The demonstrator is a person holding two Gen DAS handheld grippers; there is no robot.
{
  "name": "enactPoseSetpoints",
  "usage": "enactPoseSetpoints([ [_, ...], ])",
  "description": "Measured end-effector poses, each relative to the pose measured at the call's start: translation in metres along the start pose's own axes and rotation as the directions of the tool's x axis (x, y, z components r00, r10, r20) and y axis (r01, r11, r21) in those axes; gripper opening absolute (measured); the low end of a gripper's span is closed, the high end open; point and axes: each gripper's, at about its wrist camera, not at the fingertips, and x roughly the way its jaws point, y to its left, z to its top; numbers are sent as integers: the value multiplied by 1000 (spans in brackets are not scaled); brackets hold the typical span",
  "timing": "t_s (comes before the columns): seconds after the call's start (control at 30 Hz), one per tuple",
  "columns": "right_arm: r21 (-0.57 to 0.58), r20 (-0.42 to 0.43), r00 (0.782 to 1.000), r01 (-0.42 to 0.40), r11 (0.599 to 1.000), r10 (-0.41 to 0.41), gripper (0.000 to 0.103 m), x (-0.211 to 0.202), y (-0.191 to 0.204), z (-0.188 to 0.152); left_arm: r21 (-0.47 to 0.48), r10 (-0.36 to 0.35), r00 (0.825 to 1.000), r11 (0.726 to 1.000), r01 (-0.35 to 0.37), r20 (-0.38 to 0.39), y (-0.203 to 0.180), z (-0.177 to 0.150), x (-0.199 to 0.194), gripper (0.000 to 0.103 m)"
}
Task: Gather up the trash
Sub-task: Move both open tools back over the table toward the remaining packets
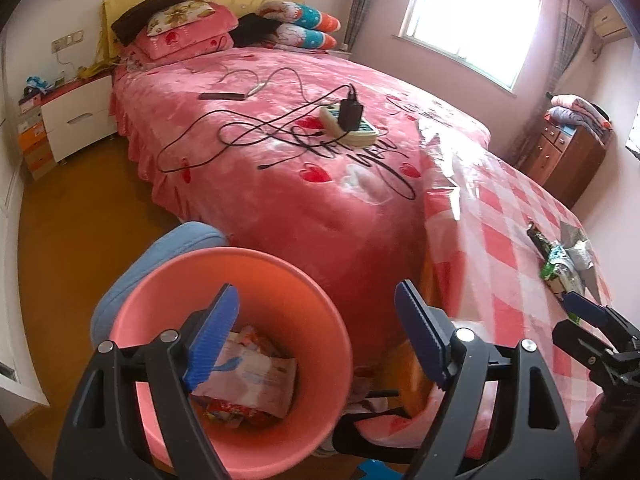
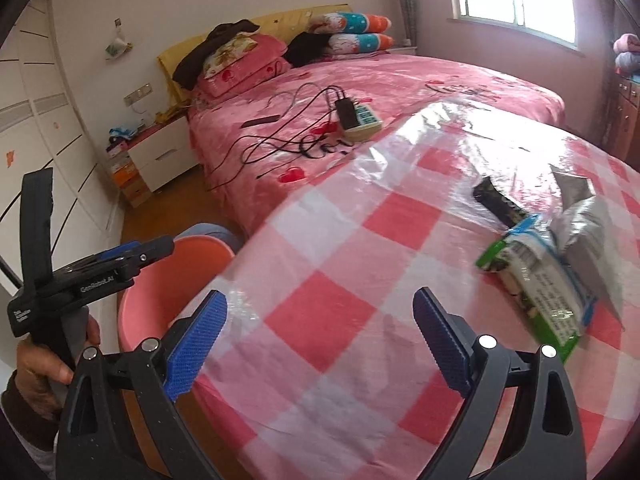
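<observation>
- Left tongs (image 1: pixel 316 336): jaws wide and empty, poised above the mouth of the pink waste bin (image 1: pixel 320 300). Nothing lies between the blue pads (image 1: pixel 214 332).
- Waste bin: stands on the floor against the near left edge of the worktop (image 2: pixel 344 280), beside a blue cushioned seat (image 1: pixel 176 240). It already contains crumpled wrappers (image 1: pixel 256 376), white on top and red beneath.
- Right tongs (image 2: pixel 320 340): jaws wide and empty, held over the checked cloth near the worktop's near edge.
- Remaining trash: a green and white snack packet (image 2: pixel 536 276), a dark wrapper (image 2: pixel 496 200) and a crumpled silver foil bag (image 2: pixel 584 216) lie in a touching cluster toward the right edge of the worktop, ahead and to the right of the right tongs and apart from them.
- Worktop surface: a clear plastic sheet (image 2: pixel 440 132) covers the checked cloth, glossy and wrinkled.
- Risk, grip: the three wrappers overlap; a pinch on one may drag or scatter the others toward the right edge and onto the floor.
- Risk, surface: pads closing low could catch the plastic sheet and pull it along with the trash.
- Risk, material: the foil bag is thin and springy, and in judgement could slip from a shallow grasp during carriage to the bin.
- Risk, clearance: both tongs work close together at the near left corner; a crossing path could cause a collision.
</observation>
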Motion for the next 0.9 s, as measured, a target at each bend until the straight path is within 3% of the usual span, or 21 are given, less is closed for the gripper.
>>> enactPoseSetpoints([
  [0.9, 43, 99, 976, 188, 981, -192, 93, -43, -71, -4, 164, -69, 997, 984, 75, -41, -104, -1, -1, 81],
])
